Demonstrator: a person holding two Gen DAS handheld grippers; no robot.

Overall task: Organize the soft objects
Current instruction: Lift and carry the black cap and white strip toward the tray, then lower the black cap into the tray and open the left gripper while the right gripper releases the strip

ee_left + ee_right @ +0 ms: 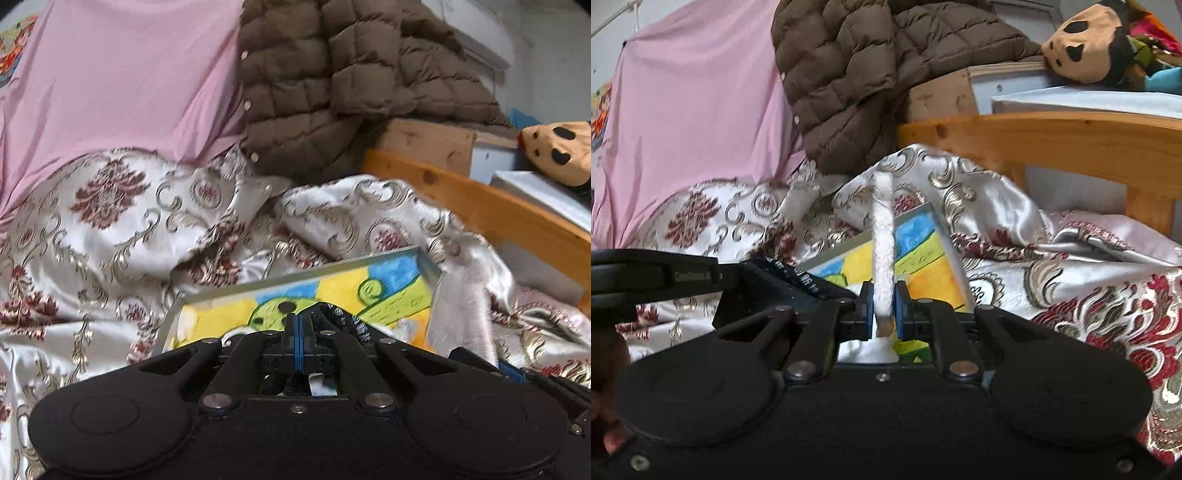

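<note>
The right gripper (884, 306) pinches the white edge of the floral quilt (1071, 295), lifted above a framed painting (923, 266); the left gripper (298, 325), jaws pressed together, empty, hovers over that painting below a brown jacket (332, 92).

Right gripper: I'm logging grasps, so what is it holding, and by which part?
The right gripper is shut on a white padded fabric edge, pinched at its near end; the strip stands upright. Which item it belongs to cannot be told.

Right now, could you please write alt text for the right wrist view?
The right gripper pinches a white fabric edge upright above a colourful framed drawing on a patterned satin bedspread. Behind are a brown quilted jacket and pink sheet.
</note>
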